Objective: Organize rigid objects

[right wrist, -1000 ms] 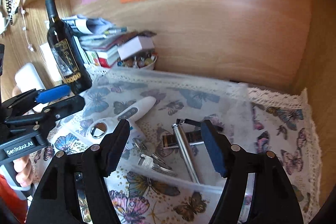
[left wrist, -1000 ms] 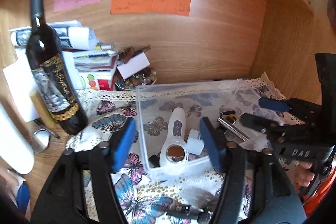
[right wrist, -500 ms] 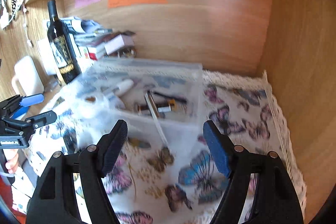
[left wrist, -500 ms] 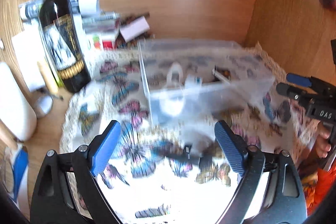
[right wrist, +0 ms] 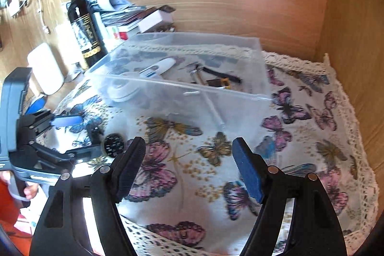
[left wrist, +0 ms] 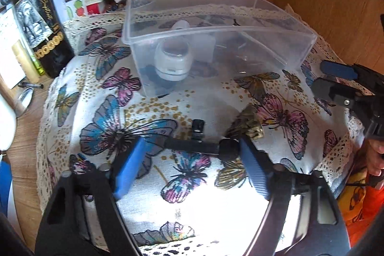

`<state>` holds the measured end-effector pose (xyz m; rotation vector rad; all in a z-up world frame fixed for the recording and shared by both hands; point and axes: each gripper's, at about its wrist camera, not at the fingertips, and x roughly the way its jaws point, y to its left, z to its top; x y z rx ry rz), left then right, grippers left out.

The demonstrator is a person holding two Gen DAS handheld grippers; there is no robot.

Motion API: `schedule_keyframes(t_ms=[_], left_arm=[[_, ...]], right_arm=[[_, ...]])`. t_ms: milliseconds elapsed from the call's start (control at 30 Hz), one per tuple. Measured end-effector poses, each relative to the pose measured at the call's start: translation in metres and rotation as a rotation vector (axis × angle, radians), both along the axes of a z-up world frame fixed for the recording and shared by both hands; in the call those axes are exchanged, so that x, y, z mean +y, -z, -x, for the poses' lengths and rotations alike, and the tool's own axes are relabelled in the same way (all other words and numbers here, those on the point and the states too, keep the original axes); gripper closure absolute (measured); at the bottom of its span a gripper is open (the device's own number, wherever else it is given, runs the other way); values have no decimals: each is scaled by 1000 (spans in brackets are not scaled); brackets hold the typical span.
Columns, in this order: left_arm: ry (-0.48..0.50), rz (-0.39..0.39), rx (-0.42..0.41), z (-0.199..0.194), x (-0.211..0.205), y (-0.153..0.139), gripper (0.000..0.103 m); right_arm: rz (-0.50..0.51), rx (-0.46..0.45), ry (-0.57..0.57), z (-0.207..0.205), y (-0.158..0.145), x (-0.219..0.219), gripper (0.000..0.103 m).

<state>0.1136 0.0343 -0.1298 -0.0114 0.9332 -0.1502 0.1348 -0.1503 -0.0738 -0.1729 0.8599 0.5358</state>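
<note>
A clear plastic box (left wrist: 240, 28) stands on the butterfly cloth (left wrist: 120, 112) and holds a white thermometer-like device (left wrist: 171, 59), a metal rod and small items; it also shows in the right wrist view (right wrist: 192, 92). A black rod-shaped tool with a round knob (left wrist: 204, 146) lies on the cloth in front of the box. My left gripper (left wrist: 189, 160) is open, low over the cloth, with its blue pads on either side of this tool. My right gripper (right wrist: 189, 164) is open and empty above the cloth, in front of the box; it shows at the right in the left wrist view (left wrist: 336, 78).
A dark wine bottle (right wrist: 84, 23) stands left of the box beside a stack of books and papers (right wrist: 124, 16). Wooden walls close the back and right side. A white object (right wrist: 45, 68) sits at the far left. A small brass piece (left wrist: 249, 121) lies by the tool.
Both grippers pulled back from the box toward the front of the cloth. The left gripper dropped low, and the black tool now lies between its pads.
</note>
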Motion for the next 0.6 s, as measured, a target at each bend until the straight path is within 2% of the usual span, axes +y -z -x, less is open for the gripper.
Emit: schedule_keyframes(t_ms=[33,200,600], left_arm=[[13,8,-6,1,-1,-1,42],[5,-38,-69,10,-6,-7,44],[-92,10,-142,36,33,-26,44]], right_arm=[[-1,2,-9,1,1,3,31],[-19,28,-54,2,4,21,31],[-7,114,-165,-1,28,77,33]])
